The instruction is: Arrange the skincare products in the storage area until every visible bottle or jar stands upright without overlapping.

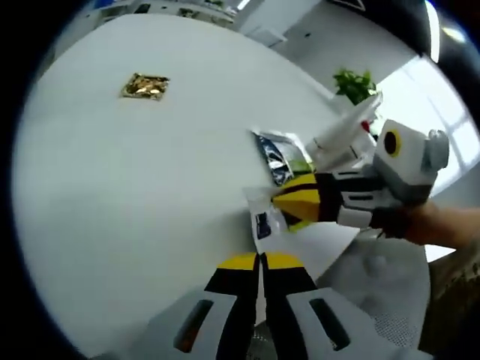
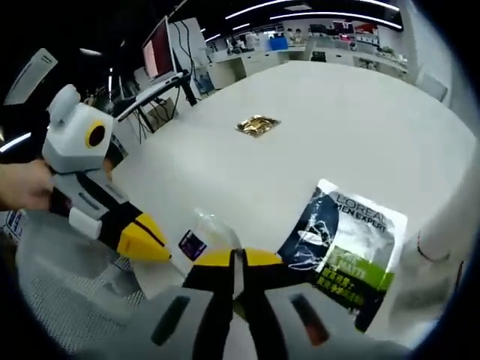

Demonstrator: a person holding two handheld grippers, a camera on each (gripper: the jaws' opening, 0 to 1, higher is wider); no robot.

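Left gripper view: the left gripper (image 1: 261, 264) rises from bottom centre, jaws pressed together, empty; just above lies a small clear plastic sachet (image 1: 264, 217) flat on the white bench (image 1: 135, 195); the right gripper (image 1: 289, 202) reaches it from the right, its jaw state unclear.

Right gripper view: the right gripper (image 2: 236, 262) sits bottom centre, jaws closed; whether they pinch the sachet (image 2: 206, 232) is hidden; a dark-and-green printed pouch (image 2: 345, 244) lies lower right; a gold foil packet (image 2: 257, 125) lies far off, upper centre.

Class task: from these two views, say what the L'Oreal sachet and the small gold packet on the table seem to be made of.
The dark blue, white and green flat L'Oreal sachet looks like glossy plastic or foil laminate; light glints off its printed face. The small square gold packet looks like crinkled metallic foil, with bright uneven reflections, though it is too small to be sure.
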